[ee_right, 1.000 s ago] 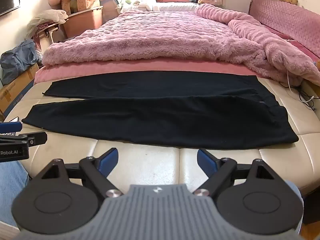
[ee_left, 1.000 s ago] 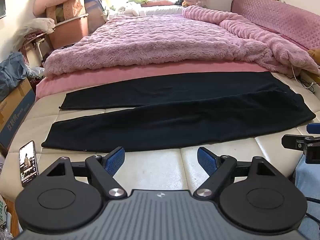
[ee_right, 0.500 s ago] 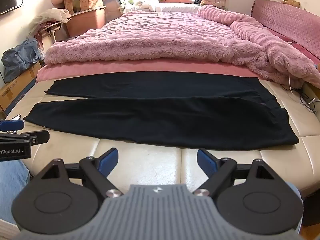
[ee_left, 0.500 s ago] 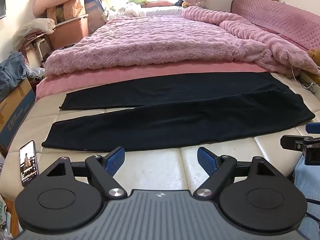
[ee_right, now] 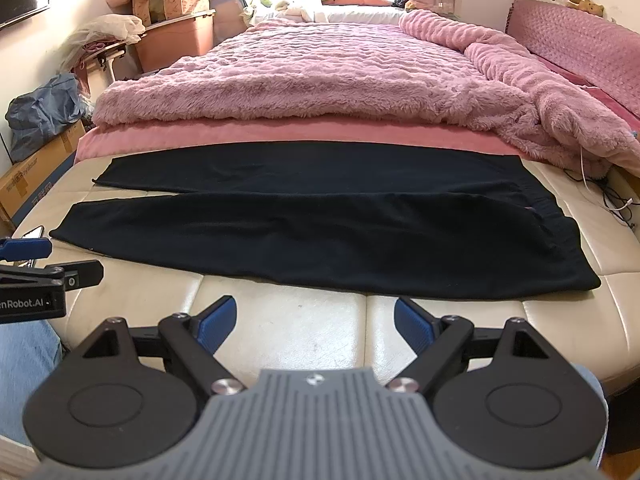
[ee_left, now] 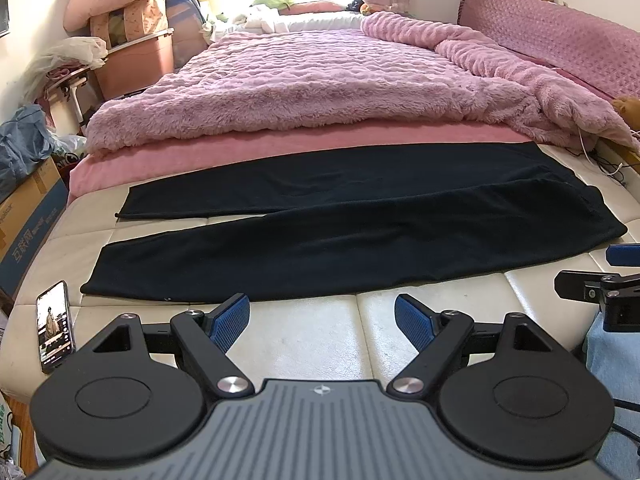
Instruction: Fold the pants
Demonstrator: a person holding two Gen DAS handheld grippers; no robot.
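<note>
Black pants (ee_left: 320, 232) (ee_right: 320, 232) lie flat across the cream cushioned foot of the bed (ee_left: 312, 336), legs pointing left and waistband at the right. My left gripper (ee_left: 322, 320) is open over the cream surface, just short of the near pant leg's front edge. My right gripper (ee_right: 312, 322) is also open, nothing between its blue pads, a little in front of the same edge further right. Each gripper shows at the side of the other's view: the right gripper (ee_left: 608, 280) and the left gripper (ee_right: 44, 264).
A phone (ee_left: 55, 326) with a lit screen lies on the cushion's front left corner. A fluffy pink blanket (ee_left: 320, 92) covers the bed behind the pants. Cables (ee_right: 608, 196) trail at the right. Boxes and bags (ee_left: 28, 184) crowd the floor at the left.
Both grippers have shifted only slightly; the pants sit a touch lower and nearer in the right wrist view. Nothing has been grasped.
</note>
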